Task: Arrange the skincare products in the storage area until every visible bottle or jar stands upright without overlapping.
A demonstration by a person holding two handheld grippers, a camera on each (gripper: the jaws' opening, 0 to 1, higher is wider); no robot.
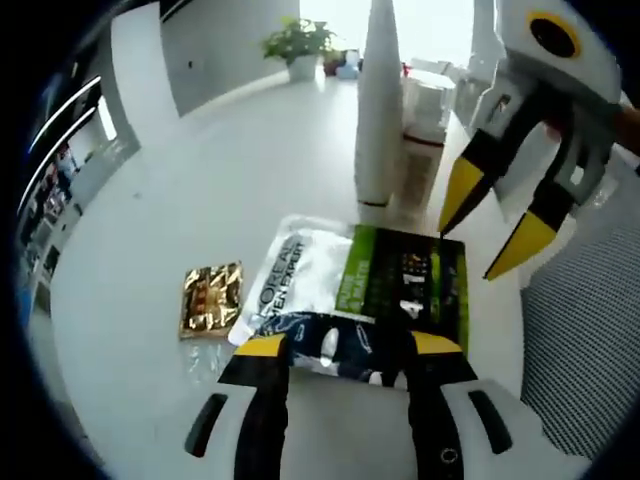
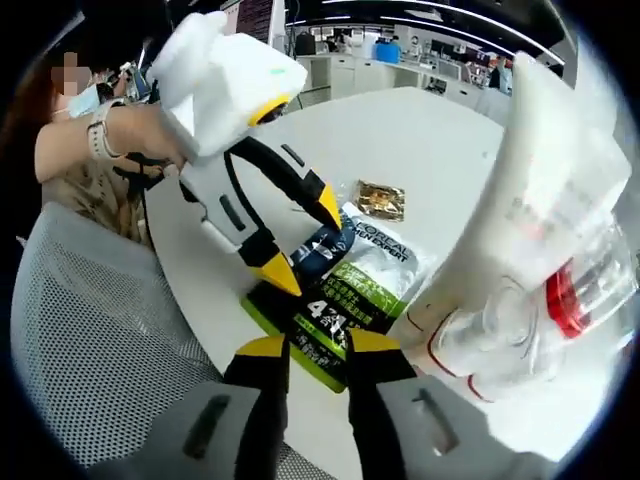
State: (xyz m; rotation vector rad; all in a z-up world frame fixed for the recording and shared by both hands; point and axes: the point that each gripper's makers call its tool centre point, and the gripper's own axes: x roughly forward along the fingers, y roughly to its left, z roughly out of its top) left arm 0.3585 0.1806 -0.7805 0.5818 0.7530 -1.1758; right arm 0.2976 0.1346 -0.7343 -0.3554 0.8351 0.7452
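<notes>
While the left gripper (image 1: 340,350) has its jaws spread around the near edge of the L'Oreal sachet (image 1: 350,290) lying flat on the white table (image 1: 230,170), the right gripper (image 2: 318,350) hangs open over it, gripping nothing. Left gripper view catches a tall white bottle (image 1: 380,100) upright behind; right gripper view adds a person's wrist (image 2: 100,135) and gold packet (image 2: 381,199).

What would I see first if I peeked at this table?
First, the green and silver L'Oreal packet lying flat on the white table, with the left claw at its near edge. Beside it sits a small gold sachet, and behind it stands a tall white bottle, upright.
</notes>
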